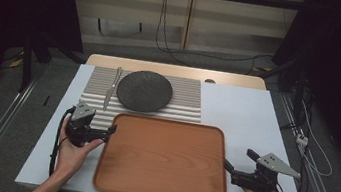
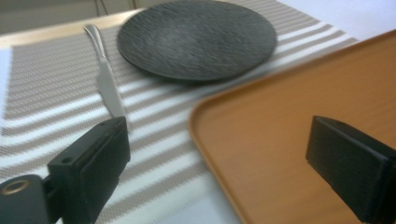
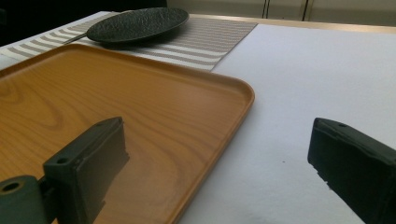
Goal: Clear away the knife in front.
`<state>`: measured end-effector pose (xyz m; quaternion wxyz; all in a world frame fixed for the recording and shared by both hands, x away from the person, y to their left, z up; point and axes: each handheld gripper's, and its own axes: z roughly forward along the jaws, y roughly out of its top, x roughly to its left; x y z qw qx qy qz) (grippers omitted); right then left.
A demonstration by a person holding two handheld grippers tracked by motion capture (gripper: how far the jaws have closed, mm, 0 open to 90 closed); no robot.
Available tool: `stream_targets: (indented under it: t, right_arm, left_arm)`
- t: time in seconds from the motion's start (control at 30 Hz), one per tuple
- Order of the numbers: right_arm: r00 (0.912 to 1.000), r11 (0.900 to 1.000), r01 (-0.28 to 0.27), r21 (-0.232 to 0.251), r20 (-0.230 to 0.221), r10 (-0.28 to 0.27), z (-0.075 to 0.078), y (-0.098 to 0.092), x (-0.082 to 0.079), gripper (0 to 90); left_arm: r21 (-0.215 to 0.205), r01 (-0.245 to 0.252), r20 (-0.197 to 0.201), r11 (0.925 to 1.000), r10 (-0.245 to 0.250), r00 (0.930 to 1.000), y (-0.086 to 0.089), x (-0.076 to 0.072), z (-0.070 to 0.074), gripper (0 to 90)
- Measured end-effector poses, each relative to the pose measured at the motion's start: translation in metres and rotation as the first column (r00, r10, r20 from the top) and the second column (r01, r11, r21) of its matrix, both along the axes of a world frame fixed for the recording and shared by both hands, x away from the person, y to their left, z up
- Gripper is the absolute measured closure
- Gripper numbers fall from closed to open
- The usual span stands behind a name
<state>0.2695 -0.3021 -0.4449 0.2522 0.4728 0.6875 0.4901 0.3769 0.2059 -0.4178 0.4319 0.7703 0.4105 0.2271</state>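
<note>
In the high view a wooden tray [image 1: 164, 161] lies on the near half of the white table [image 1: 246, 117], nothing in it. Beyond it, toward 12 o'clock, a striped placemat [image 1: 188, 98] carries a dark round plate [image 1: 144, 91], also bare, with a fork [image 1: 112, 88] lying at the plate's 9 o'clock. The left gripper [image 1: 112, 130] sits at the tray's far left corner, about 10 o'clock of the tray, jaws spread, one tip over the rim. The right gripper [image 1: 238, 158] is at the tray's 3 o'clock edge, jaws parted and holding nothing. The person's forearms are cut off at the bottom edge

In the left gripper view the two black jaws stand wide apart, released, straddling the tray [image 2: 299, 107] corner; the rim is not pinched. The plate [image 2: 196, 37] sits at 12 o'clock, blurred, and the fork [image 2: 107, 79] at 10 o'clock; its tines are hard to make out

In the right gripper view the jaws are again wide and empty, one above the tray [image 3: 116, 112], the other above bare table [image 3: 303, 84]. The plate [image 3: 137, 23] shows at 11 o'clock, the placemat [image 3: 205, 42] partly cut off. No writing can be read anywhere
</note>
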Motion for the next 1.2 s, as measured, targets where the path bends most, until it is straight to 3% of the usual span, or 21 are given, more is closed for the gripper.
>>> stream_targets:
  t: [0.13,0.2,0.27,0.37,0.43,0.5,0.63,0.67,0.77,0.9,0.93,0.97,1.07,1.2]
  right_arm:
    - [0.9999,1.000,0.009,0.000,0.009,-0.009,0.003,0.002,-0.004,3.2]
    - [0.9999,1.000,0.005,-0.009,0.014,-0.005,0.004,0.004,-0.006,3.1]
    - [0.9999,1.000,0.002,-0.016,0.015,-0.001,0.004,0.005,-0.007,3.0]
    - [0.9999,1.000,0.006,-0.012,0.009,-0.006,0.004,0.005,-0.006,2.8]
    - [0.9999,1.000,0.007,-0.013,0.008,-0.007,0.003,0.004,-0.004,2.8]
    - [1.0000,1.000,0.006,-0.008,-0.002,-0.006,0.002,0.004,-0.003,2.6]
    - [1.0000,1.000,0.003,-0.014,0.001,-0.003,0.002,0.005,-0.003,2.3]
    - [1.0000,1.000,0.002,-0.013,0.001,-0.002,0.002,0.005,-0.003,2.2]
    - [1.0000,1.000,0.003,-0.013,0.002,-0.003,0.002,0.005,-0.003,2.2]
    - [1.0000,1.000,-0.001,-0.011,-0.002,0.001,0.002,0.005,-0.003,2.2]
    - [1.0000,1.000,-0.001,-0.013,-0.002,0.001,0.002,0.005,-0.003,2.2]
    - [1.0000,1.000,-0.001,-0.013,-0.003,0.001,0.002,0.005,-0.003,2.2]
    - [1.0000,1.000,-0.002,-0.014,-0.003,0.002,0.002,0.006,-0.004,2.2]
    - [1.0000,1.000,-0.004,-0.016,-0.006,0.004,0.002,0.006,-0.004,2.2]
  left_arm:
    - [0.000,-0.008,0.009,1.0000,0.008,0.9999,0.000,0.012,0.005,6.6]
    - [0.034,-0.013,0.007,0.9993,0.013,0.9999,0.000,0.019,0.008,6.9]
    - [0.020,-0.028,0.009,0.9994,0.028,0.9996,0.003,0.027,0.009,6.7]
    - [0.036,-0.054,0.018,0.9979,0.054,0.9984,0.006,0.039,0.011,6.8]
    - [0.026,-0.044,-0.001,0.9987,0.044,0.9990,0.008,0.049,0.012,6.8]
    - [0.072,-0.049,0.016,0.9962,0.048,0.9987,0.006,0.057,0.016,7.2]
    - [0.043,-0.072,0.013,0.9965,0.072,0.9973,0.005,0.069,0.019,7.3]
    - [0.071,-0.066,0.000,0.9953,0.066,0.9978,0.003,0.079,0.020,6.4]
    - [0.109,-0.064,0.006,0.9920,0.064,0.9979,0.000,0.089,0.020,9.5]
    - [0.094,-0.084,-0.001,0.9920,0.085,0.9964,0.001,0.098,0.016,9.4]
    - [0.071,-0.095,0.000,0.9929,0.096,0.9954,0.003,0.106,0.015,9.8]
    - [0.071,-0.095,0.000,0.9929,0.096,0.9954,0.003,0.106,0.015,9.9]
    - [0.083,-0.111,-0.043,0.9904,0.114,0.9925,0.006,0.124,0.016,10.7]
    - [0.077,-0.133,-0.046,0.9881,0.137,0.9896,0.007,0.140,0.014,11.2]
